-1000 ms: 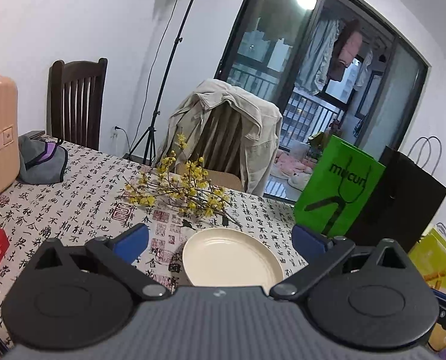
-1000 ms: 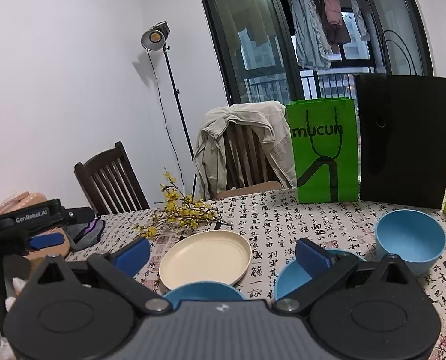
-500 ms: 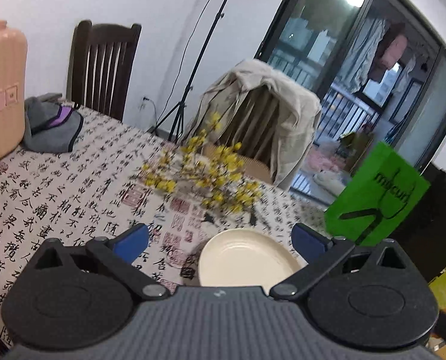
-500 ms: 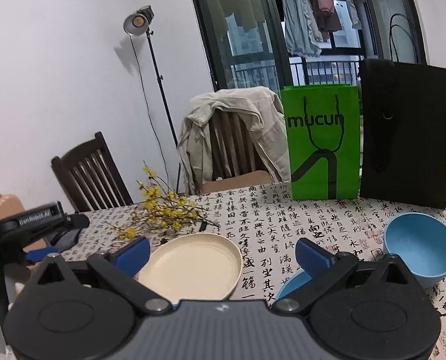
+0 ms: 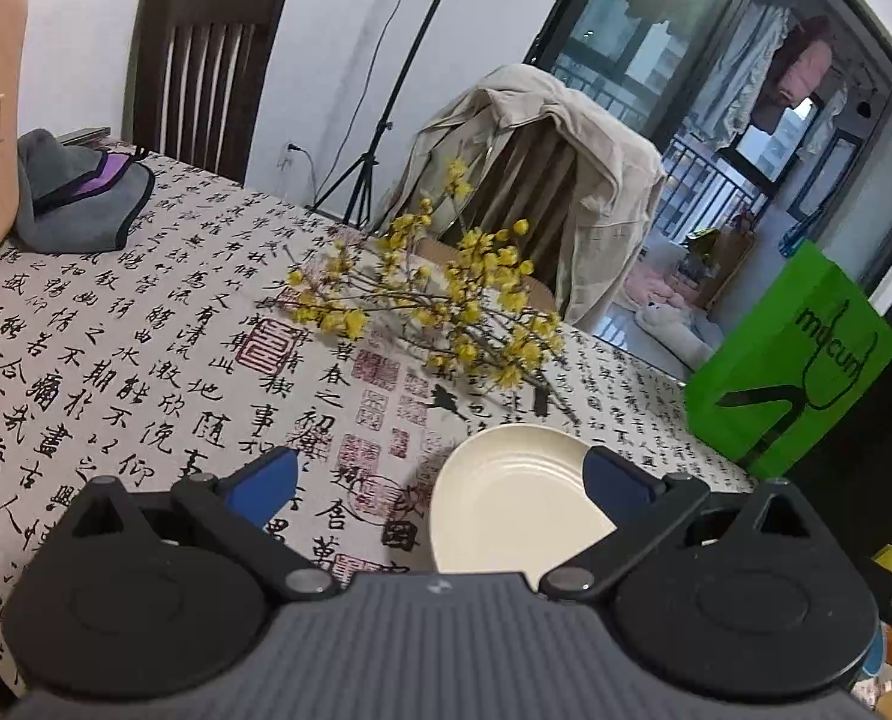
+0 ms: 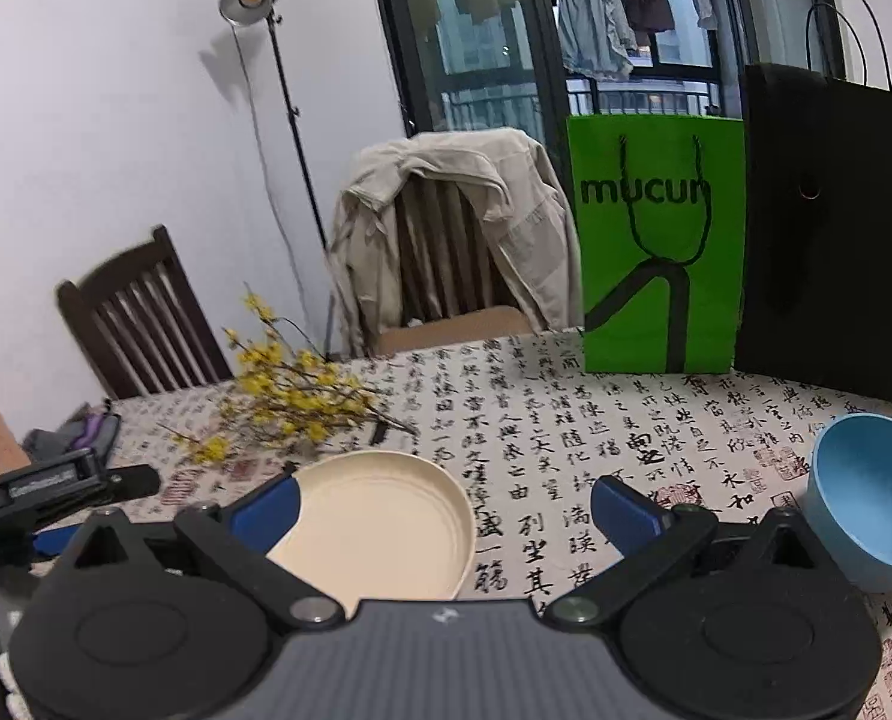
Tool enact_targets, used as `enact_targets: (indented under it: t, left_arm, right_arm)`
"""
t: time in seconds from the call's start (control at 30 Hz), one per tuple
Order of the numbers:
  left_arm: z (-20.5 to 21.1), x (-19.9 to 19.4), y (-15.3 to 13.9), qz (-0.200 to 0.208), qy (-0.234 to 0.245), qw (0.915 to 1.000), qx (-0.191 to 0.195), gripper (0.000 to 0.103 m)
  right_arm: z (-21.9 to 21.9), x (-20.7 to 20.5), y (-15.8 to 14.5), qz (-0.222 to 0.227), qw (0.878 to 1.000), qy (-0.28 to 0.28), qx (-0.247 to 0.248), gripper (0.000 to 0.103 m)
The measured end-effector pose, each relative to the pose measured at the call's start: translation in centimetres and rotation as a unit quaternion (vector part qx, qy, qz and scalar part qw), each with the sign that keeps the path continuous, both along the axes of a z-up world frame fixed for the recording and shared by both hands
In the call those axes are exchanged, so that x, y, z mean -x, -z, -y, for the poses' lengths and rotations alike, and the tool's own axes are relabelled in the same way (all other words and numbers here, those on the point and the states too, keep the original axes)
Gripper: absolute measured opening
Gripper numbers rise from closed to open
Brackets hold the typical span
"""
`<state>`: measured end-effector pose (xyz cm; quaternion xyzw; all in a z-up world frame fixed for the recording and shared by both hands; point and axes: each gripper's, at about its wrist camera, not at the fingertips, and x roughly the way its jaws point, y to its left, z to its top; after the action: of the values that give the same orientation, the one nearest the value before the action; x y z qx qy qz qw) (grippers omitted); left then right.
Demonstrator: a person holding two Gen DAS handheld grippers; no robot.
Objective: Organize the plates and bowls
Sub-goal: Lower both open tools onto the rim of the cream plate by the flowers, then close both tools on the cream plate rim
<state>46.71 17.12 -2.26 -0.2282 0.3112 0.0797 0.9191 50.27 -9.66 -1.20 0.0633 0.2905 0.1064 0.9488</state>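
My left hand-held gripper (image 5: 440,483) has a ribbed dark grey housing with a small pale logo at its front edge, two round matte black discs flanking that logo, black linkage bars pinned by silver screws, and blue finger pads (image 5: 263,483). My right hand-held gripper (image 6: 443,507) is built identically, blue pads (image 6: 622,513) included.

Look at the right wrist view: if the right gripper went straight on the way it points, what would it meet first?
Probably the cream plate, which lies on the table just ahead of the open right gripper, toward its left finger. Depth is unclear; if it travels above the plate, the way looks free to the chair.
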Motion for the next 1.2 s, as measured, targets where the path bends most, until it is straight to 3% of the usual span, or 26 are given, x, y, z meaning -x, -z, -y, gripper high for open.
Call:
enact_targets:
  t: [0.33,0.77,1.03,1.2]
  left_arm:
    - [0.1,-2.1,2.7,-0.028,-0.005,0.9994,-0.020,0.103]
    - [0.2,-4.1,6.2,-0.070,0.009,0.9974,-0.013,0.103]
    - [1.0,-4.5,7.2,-0.081,0.017,0.9963,-0.024,0.102]
    - [1.3,-4.7,7.5,-0.085,0.022,0.9957,-0.028,0.095]
  right_arm:
    - [-1.7,-4.9,2.3,-0.041,0.997,0.004,0.064,0.103]
    - [-1.9,-10.7,6.6,-0.126,0.989,0.002,0.082,0.102]
    - [-2.8,-12.6,8.4,-0.161,0.982,-0.016,0.096,0.087]
    - [-3.3,-13.1,9.2,-0.177,0.979,-0.033,0.092,0.075]
